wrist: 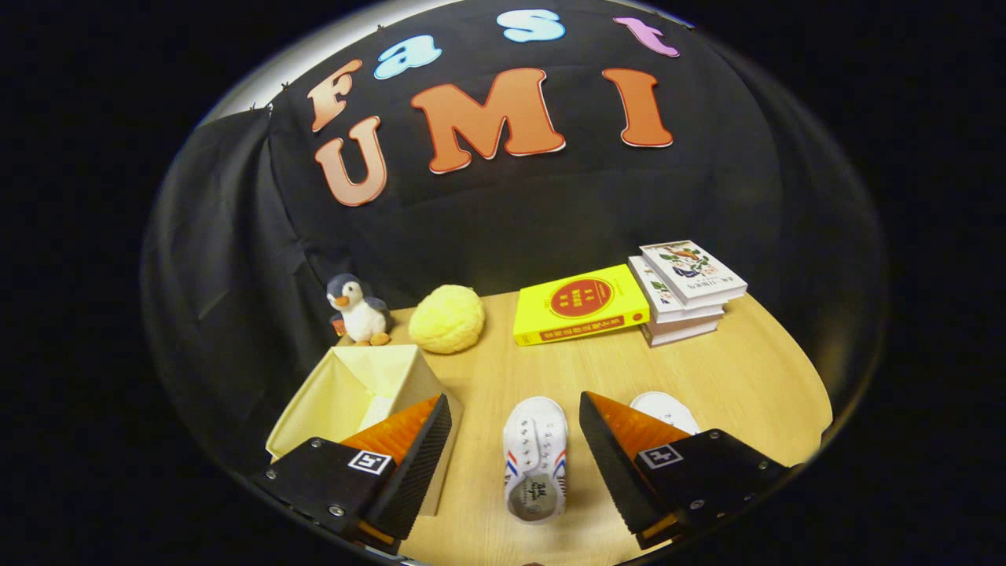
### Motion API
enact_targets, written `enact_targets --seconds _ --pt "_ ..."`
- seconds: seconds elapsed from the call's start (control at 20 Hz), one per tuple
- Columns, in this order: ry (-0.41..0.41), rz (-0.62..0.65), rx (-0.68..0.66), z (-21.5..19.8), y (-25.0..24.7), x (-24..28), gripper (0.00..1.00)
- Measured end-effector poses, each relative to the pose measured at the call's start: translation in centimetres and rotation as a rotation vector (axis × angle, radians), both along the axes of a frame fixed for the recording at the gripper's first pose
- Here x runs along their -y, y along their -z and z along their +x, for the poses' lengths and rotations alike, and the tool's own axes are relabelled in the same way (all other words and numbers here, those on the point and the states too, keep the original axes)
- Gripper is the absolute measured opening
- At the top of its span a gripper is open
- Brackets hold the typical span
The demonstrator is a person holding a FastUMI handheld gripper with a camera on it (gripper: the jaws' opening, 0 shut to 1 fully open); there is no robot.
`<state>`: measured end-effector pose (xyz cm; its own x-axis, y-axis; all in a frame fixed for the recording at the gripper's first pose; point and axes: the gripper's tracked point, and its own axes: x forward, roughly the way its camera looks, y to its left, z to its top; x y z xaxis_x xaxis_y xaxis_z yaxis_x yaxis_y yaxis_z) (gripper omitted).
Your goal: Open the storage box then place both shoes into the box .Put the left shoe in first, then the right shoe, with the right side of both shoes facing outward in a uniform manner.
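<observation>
Hand-held gripper (pixel 515 460) spread, straddling shoe (pixel 535 456).

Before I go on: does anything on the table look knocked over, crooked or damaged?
Nothing stands out. The storage box sits open and undamaged. One white shoe stands upright on the table between the open gripper's fingers, untouched; the second shoe is half hidden behind a finger. The books are stacked, slightly fanned.
</observation>
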<state>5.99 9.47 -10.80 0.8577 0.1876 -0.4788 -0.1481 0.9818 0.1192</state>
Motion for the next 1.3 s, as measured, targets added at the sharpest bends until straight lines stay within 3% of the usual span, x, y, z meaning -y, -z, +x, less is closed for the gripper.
enact_targets --seconds 0.35,0.65,0.85,1.05,1.2,1.3 --pt "-0.002 -0.117 -0.149 -1.2 8.7 2.6 0.96" --pt "-0.036 -0.171 -0.247 -1.0 14.4 2.4 0.82" --pt "-0.048 -0.156 -0.308 -1.1 16.9 1.8 0.64" --pt "-0.077 -0.124 -0.342 -0.9 18.4 1.3 0.41" --pt "-0.108 -0.052 -0.369 -0.8 18.6 0.8 0.10" --pt "-0.107 0.020 -0.404 -0.9 18.7 0.7 0.04"
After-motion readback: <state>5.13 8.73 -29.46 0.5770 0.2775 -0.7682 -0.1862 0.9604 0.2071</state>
